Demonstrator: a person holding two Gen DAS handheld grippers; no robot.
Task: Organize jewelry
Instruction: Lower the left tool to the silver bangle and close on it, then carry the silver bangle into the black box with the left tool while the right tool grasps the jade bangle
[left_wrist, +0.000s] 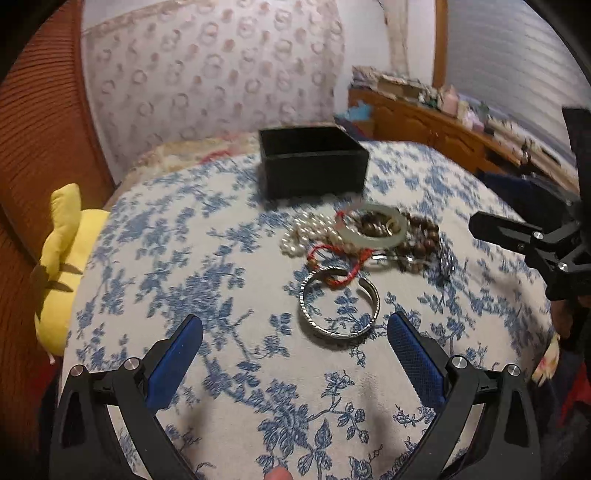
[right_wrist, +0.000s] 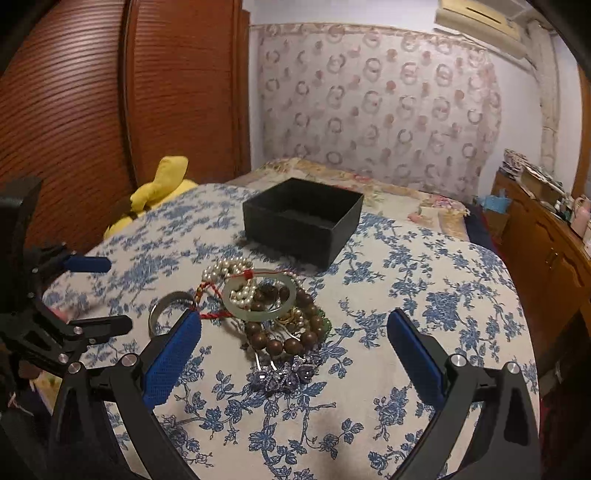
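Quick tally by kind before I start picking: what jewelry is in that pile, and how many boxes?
Rigid bangles: 2, silver cuff and jade bangle
Bead strands: 2, pearls and wooden beads
Red cords: 1
Purple jeweled pieces: 1
Black boxes: 1, open
Total: 7. Smaller pieces tangled under the pile cannot be counted.

Both wrist views look down close over the bed, sharing the black box (left_wrist: 313, 162) (right_wrist: 303, 219).
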